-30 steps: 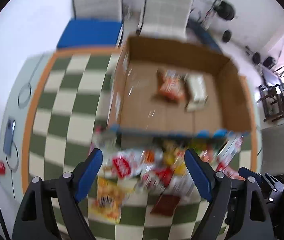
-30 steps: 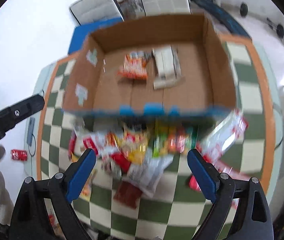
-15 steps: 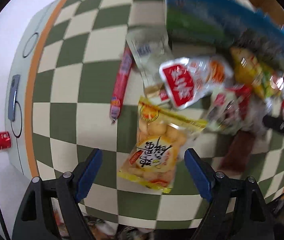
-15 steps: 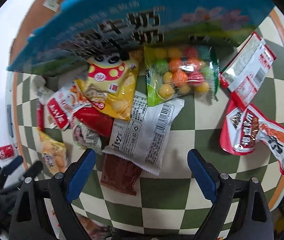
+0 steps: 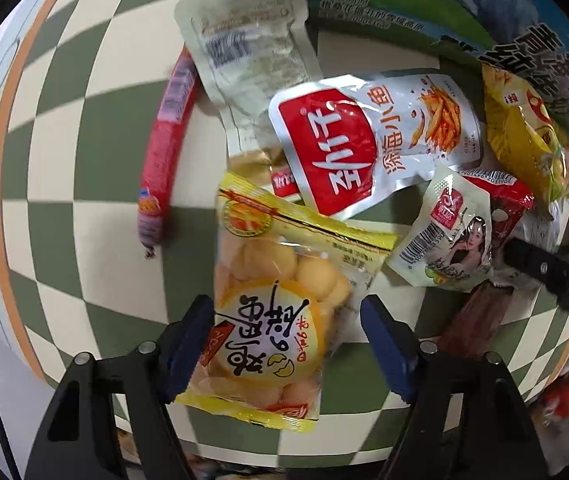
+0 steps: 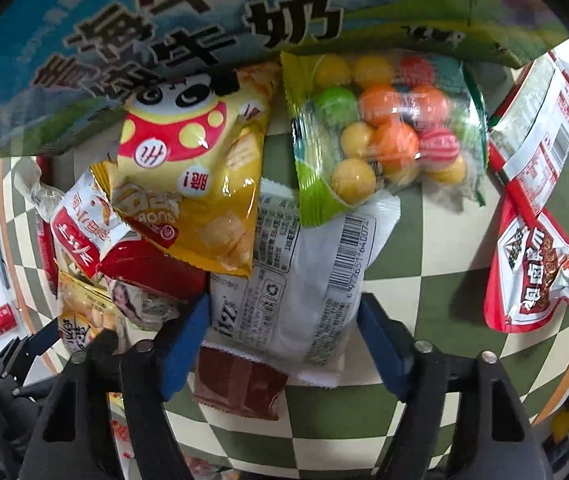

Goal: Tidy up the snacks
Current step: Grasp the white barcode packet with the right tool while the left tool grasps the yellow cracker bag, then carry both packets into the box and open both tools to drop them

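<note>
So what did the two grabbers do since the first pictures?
Both dropped from above the box to the snack pile, jaws closing. The left gripper straddles the yellow egg-snack packet; the right gripper straddles the white barcoded wrapper. Neither is gripped yet. Snacks stayed put.

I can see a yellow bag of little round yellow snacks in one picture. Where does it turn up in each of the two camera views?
Left wrist view: the yellow bag lies low in the middle, between the left gripper fingers.
Right wrist view: the same bag shows small at the lower left edge, half hidden.
Shared landmark: the red and white pouch, just above the bag in both.
</note>
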{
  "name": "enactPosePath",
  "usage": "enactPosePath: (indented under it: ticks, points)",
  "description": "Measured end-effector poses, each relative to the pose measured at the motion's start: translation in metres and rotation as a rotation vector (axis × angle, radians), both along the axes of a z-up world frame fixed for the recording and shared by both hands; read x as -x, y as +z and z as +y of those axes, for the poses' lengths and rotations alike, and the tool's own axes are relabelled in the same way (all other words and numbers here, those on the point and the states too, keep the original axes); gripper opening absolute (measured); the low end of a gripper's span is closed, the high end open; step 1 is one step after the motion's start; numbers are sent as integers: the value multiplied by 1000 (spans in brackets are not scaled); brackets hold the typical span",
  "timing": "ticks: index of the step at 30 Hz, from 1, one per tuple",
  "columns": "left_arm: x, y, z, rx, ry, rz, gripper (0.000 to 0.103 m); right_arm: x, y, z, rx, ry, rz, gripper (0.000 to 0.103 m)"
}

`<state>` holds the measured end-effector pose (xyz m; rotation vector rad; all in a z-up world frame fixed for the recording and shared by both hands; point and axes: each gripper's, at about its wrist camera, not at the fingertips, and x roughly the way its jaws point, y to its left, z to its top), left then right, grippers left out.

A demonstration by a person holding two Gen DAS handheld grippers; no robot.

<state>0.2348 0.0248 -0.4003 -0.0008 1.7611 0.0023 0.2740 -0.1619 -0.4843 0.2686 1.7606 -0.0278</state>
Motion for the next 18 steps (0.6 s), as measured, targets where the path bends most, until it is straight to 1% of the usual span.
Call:
enactPosePath:
  ticks: [4, 7, 8, 9, 10, 12, 15, 18]
  points:
    - [13, -6, -4, 31, 54, 36, 72, 10, 0, -9, 3, 34, -4, 71]
    - [21, -8, -4, 34, 77, 39, 66, 21, 1, -21, 20, 61, 5, 70]
    - [24, -7, -4, 30, 82, 31, 62, 24, 1, -24, 24, 67, 5, 70]
    - [27, -5, -4, 25, 85, 26, 55, 27, 1, -26, 28, 77, 3, 70]
    - [28, -3, -4, 26, 87, 25, 53, 30, 2, -28, 34, 86, 0, 70]
    - [35, 2, -7, 37, 97, 16, 44, 36, 3, -32, 40, 94, -6, 70]
    - [40, 11, -13, 33, 81, 0, 42, 46, 5, -36, 32, 89, -13, 69]
    - [47, 19, -17, 50, 81, -6, 41, 55, 7, -39, 8, 84, -14, 69]
